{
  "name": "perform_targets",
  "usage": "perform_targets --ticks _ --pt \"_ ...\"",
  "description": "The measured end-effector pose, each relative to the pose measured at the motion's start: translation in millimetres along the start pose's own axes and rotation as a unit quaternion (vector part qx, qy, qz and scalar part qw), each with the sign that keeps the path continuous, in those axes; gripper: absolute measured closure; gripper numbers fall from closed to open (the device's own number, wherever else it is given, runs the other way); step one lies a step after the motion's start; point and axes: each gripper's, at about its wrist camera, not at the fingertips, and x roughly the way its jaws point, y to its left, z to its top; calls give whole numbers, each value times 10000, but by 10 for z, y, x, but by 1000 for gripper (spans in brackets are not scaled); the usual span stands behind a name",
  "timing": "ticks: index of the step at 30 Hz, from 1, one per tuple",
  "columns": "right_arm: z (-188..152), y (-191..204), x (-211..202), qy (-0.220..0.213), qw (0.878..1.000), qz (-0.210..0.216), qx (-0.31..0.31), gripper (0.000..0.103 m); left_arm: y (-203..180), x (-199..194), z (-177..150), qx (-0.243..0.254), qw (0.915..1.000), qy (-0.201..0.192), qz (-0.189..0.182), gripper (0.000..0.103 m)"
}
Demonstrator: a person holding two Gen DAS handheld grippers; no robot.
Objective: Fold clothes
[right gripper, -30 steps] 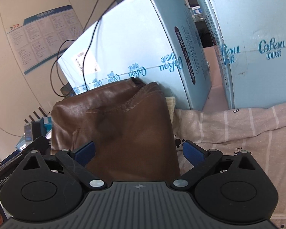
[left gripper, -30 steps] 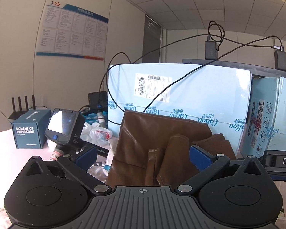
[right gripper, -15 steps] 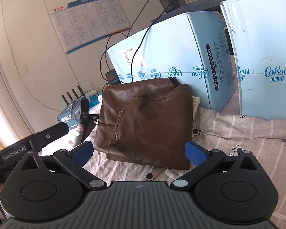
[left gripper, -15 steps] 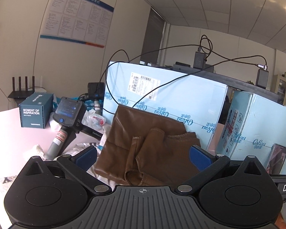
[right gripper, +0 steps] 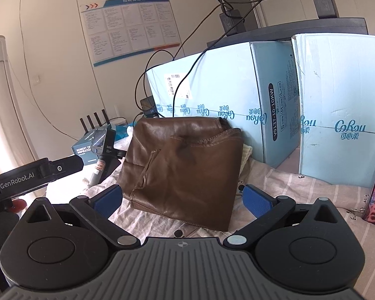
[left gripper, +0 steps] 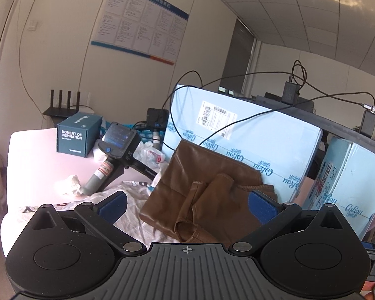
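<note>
Against pale-blue cartons (right gripper: 212,87), folded glossy brown garment (right gripper: 187,165)

Bright daylight, washed-out glare on pale pink tabletop (left gripper: 35,165), sheen on folded brown leather garment (right gripper: 185,160), strong fisheye bending, dark vignetted corners

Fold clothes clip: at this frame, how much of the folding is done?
Done: the brown garment lies folded against the blue boxes. In hand: nothing; the left gripper and right gripper are both open and empty. Left: the striped cloth and the white printed garment lie spread and unfolded.
</note>
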Motion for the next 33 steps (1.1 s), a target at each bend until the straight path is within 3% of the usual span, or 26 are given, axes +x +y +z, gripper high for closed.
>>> perform_targets --ticks 4,10,15,33 --pt "4 -16 9 -63 10000 -39 -6 0 -11 72 -34 -103 9989 308 337 0" --pt "-9 -72 76 32 9995 -312 53 0 14 154 -132 34 9981 462 416 0" --pt "-24 -174 165 129 9976 -630 245 0 25 197 -174 40 9978 513 425 0" --pt "-46 -250 253 299 9957 -781 397 0 -112 227 -273 513 9970 454 347 0"
